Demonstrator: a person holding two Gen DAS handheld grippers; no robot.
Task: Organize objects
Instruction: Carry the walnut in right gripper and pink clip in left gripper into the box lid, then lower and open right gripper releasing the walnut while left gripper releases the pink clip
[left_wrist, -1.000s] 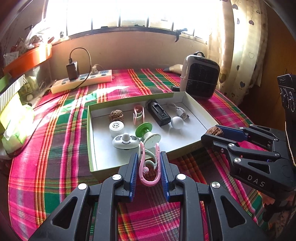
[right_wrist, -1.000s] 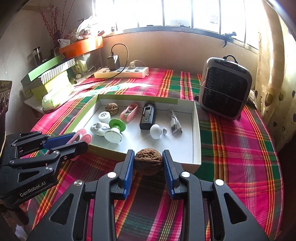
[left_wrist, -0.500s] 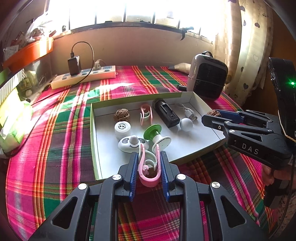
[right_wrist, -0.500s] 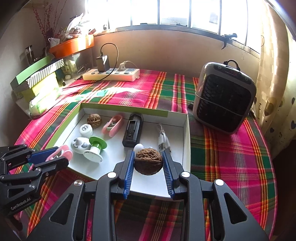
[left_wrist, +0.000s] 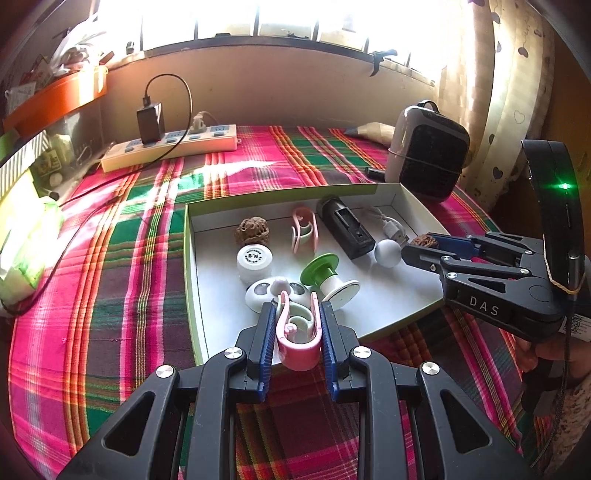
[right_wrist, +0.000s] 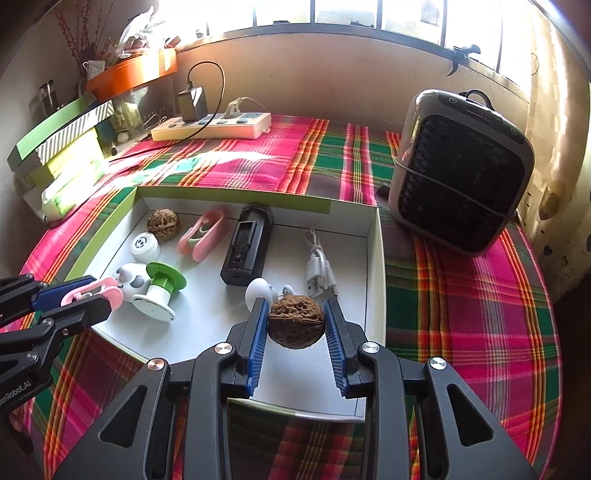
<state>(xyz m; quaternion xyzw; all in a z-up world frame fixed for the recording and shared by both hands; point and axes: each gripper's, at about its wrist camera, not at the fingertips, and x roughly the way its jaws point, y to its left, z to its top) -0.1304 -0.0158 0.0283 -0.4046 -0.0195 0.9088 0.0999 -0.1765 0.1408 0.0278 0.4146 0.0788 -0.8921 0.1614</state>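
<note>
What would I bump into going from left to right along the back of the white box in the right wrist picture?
Walnut → pink clip → black charger → white cable.

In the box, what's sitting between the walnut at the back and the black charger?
A pink clip lies between the walnut and the black charger, touching neither; the right wrist view shows it best.
</note>
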